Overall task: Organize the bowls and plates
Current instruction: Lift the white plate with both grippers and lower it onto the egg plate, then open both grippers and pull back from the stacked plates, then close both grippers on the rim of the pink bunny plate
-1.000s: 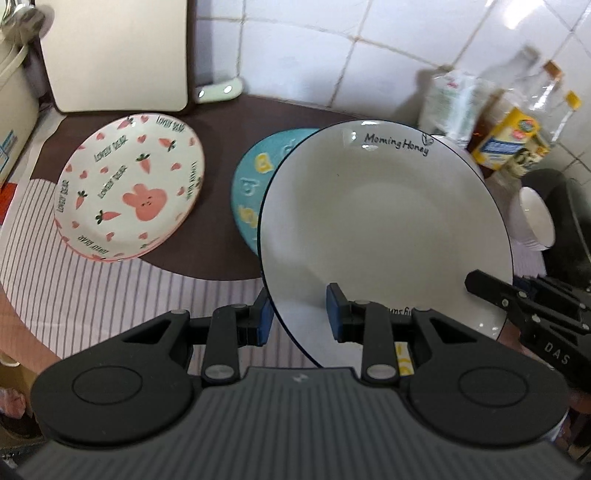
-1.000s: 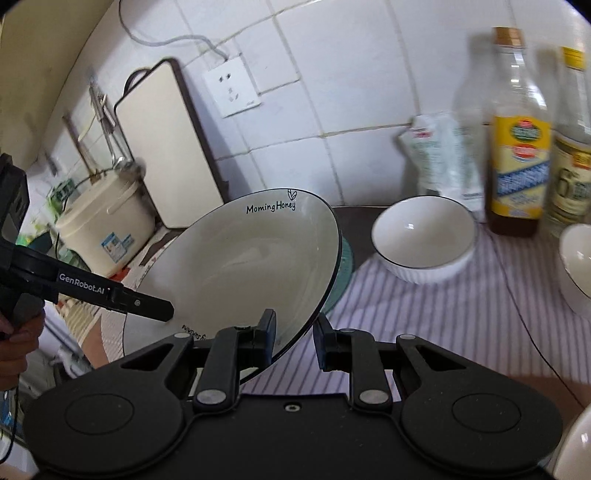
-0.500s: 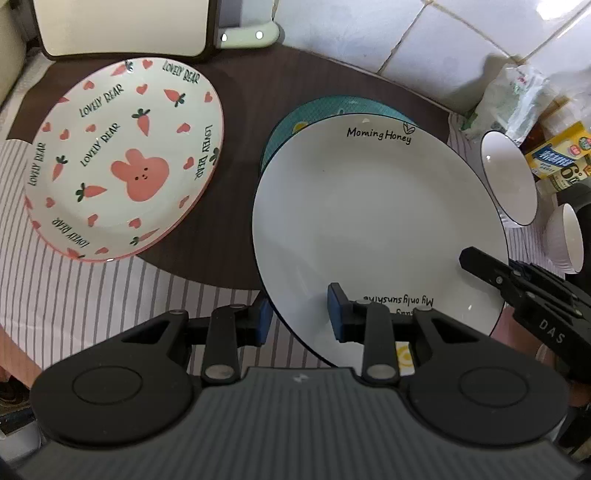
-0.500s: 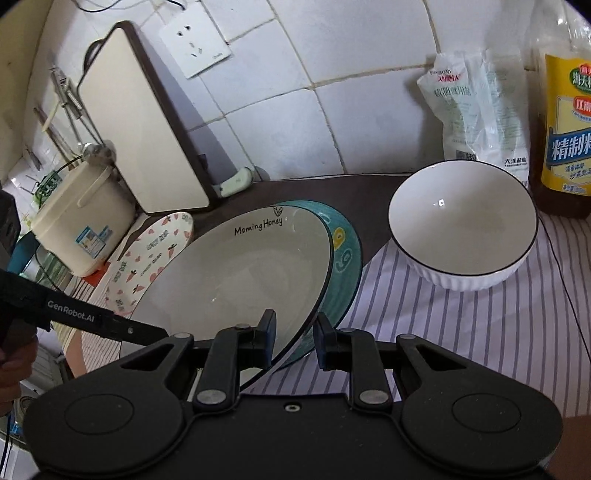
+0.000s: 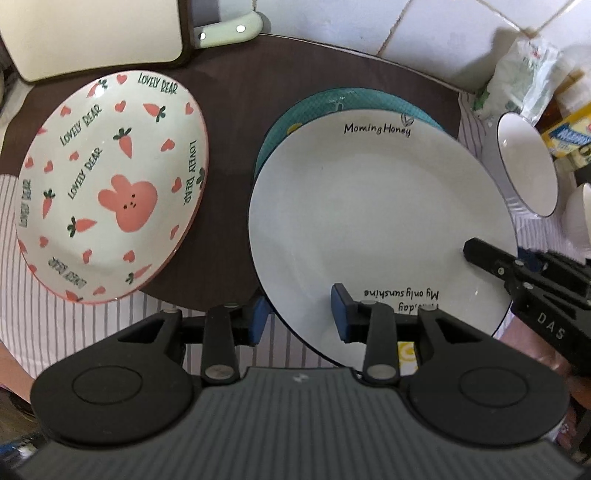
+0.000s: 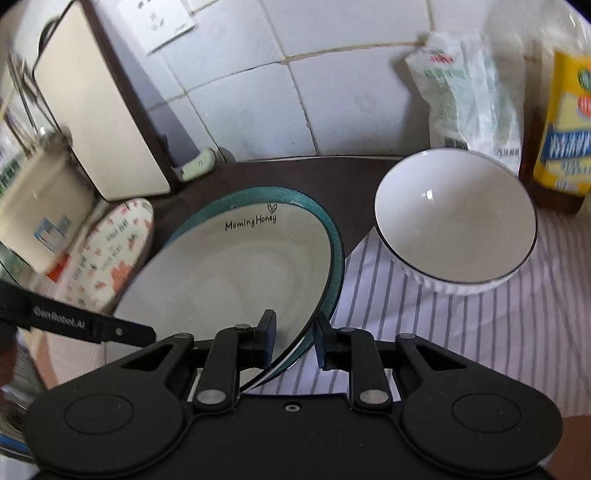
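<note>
A white "Morning Honey" plate (image 5: 376, 214) sits over a teal plate (image 5: 354, 99), which shows only as a rim. Both my grippers straddle the white plate's near rim. My left gripper (image 5: 299, 319) has one pad under the rim and one on the plate's face. My right gripper (image 6: 293, 341) brackets the rim, with the plate (image 6: 229, 266) and teal plate (image 6: 332, 236) ahead. A pink bunny plate (image 5: 110, 184) lies to the left. A white bowl (image 6: 454, 218) stands to the right.
A cutting board (image 5: 92, 33) leans on the tiled wall at the back left. A salt bag (image 6: 461, 92) and an oil bottle (image 6: 565, 122) stand at the back right. A rice cooker (image 6: 40, 218) is at the far left. A second bowl (image 5: 578, 214) sits at the right edge.
The white plate has come down from a tilted, raised pose onto the teal plate. Both grippers have followed it down and forward, still at its rim.
</note>
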`<state>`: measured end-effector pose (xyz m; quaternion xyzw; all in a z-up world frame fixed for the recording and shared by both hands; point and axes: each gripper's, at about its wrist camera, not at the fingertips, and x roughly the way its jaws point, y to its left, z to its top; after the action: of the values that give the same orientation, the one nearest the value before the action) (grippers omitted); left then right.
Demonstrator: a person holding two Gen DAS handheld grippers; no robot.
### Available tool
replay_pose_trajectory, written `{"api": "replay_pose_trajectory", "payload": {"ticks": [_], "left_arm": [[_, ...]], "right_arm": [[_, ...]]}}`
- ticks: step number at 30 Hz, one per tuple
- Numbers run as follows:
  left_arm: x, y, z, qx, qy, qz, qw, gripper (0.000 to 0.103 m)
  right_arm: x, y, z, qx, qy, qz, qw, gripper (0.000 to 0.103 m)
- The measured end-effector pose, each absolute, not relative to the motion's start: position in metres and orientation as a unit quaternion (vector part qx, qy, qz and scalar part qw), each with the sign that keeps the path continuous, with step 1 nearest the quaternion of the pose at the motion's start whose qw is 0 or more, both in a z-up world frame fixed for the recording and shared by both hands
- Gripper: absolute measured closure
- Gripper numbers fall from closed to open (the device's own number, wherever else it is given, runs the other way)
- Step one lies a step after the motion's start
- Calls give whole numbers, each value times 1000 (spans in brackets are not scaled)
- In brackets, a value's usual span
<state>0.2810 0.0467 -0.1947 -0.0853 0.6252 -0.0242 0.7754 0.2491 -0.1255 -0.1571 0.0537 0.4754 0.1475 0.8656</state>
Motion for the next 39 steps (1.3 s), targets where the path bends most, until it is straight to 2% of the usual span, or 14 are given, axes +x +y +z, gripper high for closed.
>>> {"api": "replay_pose_trajectory", "payload": {"ticks": [7,15,23,25,27,29,32,35,37,39], "left_arm": [[277,41,-196,-77,621,-36,779,68],[266,46,-182,-59,598,-64,796,71],[242,81,-139,-24,569,-123,813,71],[236,92,-126,-14,556,-140,819,59],[228,106,-117,-6,543,-153,826,53],[222,120,-110,0,533,-162,831,51],[214,144,-100,14,517,-168,839,48],[206,167,-91,22,492,-176,852,38],[201,184,-86,25,474,-179,861,33],[197,199,-83,26,457,-173,872,29]], "right_arm": [[252,-106,-159,-11,481,111,870,71],[247,-101,-165,-15,481,80,873,69],[214,-92,-124,44,433,21,900,68],[199,-81,-107,47,412,19,910,64],[183,-66,-92,48,389,20,920,58],[166,-51,-81,48,361,21,931,51],[144,-30,-76,69,338,16,938,50],[127,-6,-74,78,324,15,943,46],[117,12,-71,75,314,15,946,33],[110,27,-66,67,302,21,951,33]]}}
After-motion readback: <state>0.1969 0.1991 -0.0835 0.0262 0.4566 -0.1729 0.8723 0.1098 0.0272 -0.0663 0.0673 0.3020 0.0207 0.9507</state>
